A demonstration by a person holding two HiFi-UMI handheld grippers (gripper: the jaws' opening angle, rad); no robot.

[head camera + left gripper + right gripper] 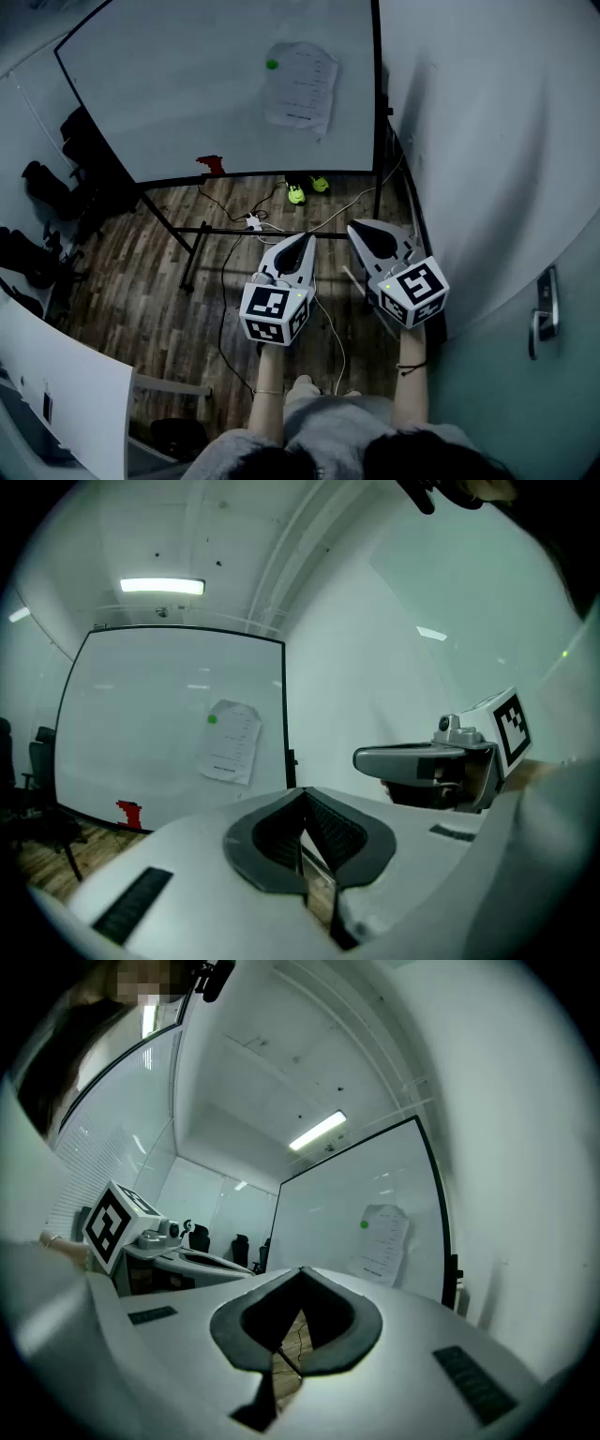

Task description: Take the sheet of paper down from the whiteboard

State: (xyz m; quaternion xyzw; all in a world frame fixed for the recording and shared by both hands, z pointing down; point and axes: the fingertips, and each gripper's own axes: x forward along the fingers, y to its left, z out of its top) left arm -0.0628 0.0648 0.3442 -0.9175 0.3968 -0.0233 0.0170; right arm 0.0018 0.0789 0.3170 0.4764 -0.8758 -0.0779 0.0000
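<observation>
A printed sheet of paper (302, 84) hangs on the whiteboard (187, 94), pinned at its upper left corner by a green round magnet (272, 65). The same sheet (230, 741) and magnet (212, 719) show in the left gripper view, and the sheet (382, 1243) again in the right gripper view. My left gripper (307, 238) and right gripper (354, 228) are held side by side, level, well short of the board. Both are shut with nothing in them. In each gripper view the jaws meet at a point, left (303, 794) and right (302, 1272).
A red object (211, 165) rests on the whiteboard's bottom rail. Cables and a power strip (253, 223) lie on the wood floor beneath the stand. Yellow-green shoes (307, 187) sit by the board's foot. Office chairs (56, 187) stand at the left; a white wall and door handle (545, 314) at the right.
</observation>
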